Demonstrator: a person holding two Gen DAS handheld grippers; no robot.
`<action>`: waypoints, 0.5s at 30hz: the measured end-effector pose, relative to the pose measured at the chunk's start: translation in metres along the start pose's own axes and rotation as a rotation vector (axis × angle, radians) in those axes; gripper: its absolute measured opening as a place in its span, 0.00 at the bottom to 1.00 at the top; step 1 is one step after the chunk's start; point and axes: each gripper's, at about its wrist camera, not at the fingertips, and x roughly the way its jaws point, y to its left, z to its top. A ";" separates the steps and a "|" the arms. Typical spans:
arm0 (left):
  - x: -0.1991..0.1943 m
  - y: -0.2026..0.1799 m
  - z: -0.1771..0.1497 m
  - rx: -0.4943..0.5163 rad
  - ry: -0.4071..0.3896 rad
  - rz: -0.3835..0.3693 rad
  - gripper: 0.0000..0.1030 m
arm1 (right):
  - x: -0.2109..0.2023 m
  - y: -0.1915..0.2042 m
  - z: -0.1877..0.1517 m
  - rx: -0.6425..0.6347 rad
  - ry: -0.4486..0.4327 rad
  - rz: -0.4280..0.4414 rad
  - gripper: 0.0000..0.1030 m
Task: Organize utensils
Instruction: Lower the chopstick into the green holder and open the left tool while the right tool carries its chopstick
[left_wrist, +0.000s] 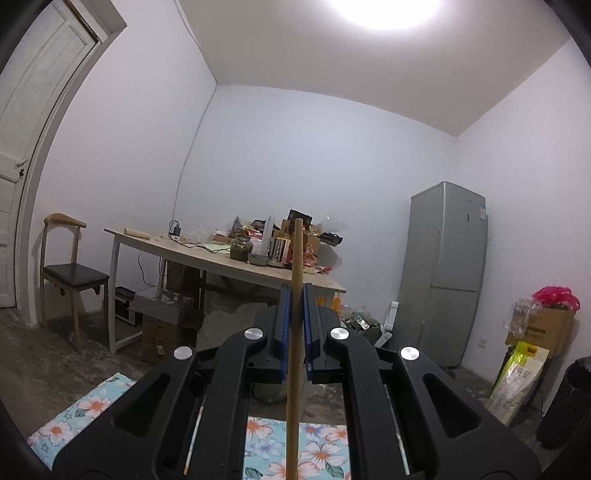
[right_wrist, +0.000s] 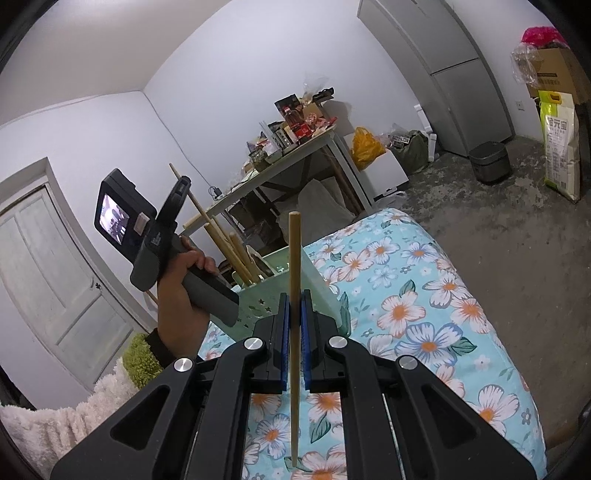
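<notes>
the left tongs (left_wrist: 294, 295) are clenched on a wooden chopstick (left_wrist: 296, 258), its long axis upright. the right tongs (right_wrist: 294, 301) grasp a second chopstick (right_wrist: 294, 258), also upright, just before the green holder (right_wrist: 314, 280) on the floral bed (right_wrist: 424, 314).

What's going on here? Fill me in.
A person is sorting utensils with a handheld gripper in each hand. The left gripper is shut on a thin wooden chopstick, held upright. The right gripper is shut on another thin wooden chopstick. Ahead of it, a pale green plastic utensil basket stands on the floral blue bedspread and already holds several wooden sticks. Neither held chopstick is in the basket yet.
</notes>
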 end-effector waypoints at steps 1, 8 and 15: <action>0.000 -0.001 -0.002 0.007 0.008 -0.003 0.05 | 0.000 -0.001 0.000 0.003 0.002 -0.001 0.06; -0.020 0.003 0.005 0.001 0.027 -0.027 0.39 | -0.004 0.000 0.000 0.008 0.007 -0.001 0.06; -0.057 0.014 0.018 -0.011 0.054 -0.044 0.74 | -0.018 0.014 0.003 -0.027 -0.018 -0.010 0.06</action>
